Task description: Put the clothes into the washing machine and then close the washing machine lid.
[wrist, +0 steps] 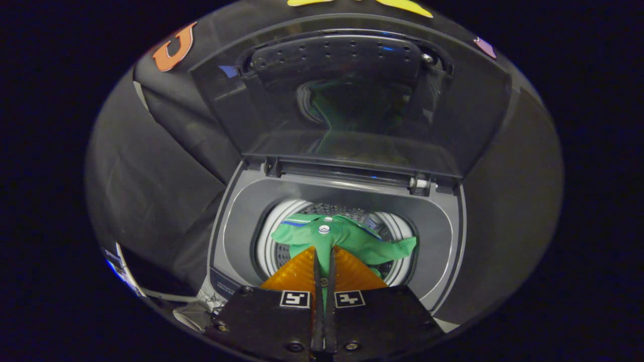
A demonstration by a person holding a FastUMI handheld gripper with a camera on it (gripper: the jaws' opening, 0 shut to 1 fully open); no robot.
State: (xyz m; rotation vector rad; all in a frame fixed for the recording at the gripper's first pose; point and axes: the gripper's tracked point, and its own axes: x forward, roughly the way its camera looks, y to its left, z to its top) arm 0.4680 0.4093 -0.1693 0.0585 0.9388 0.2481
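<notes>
Over the round drum mouth of a top-loading washing machine (432,226), the tool (324,251) is clamped on a soft green garment (347,236) with white buttons, both fingers pinching a fold. The cloth drapes into the perforated metal drum. The glossy dark lid (352,100) stands upright behind.

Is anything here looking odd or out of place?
Only the green shirt: it is pinched in the hand-held gripper, spread over the washing machine's drum mouth, not down inside. The lid stands open.
</notes>
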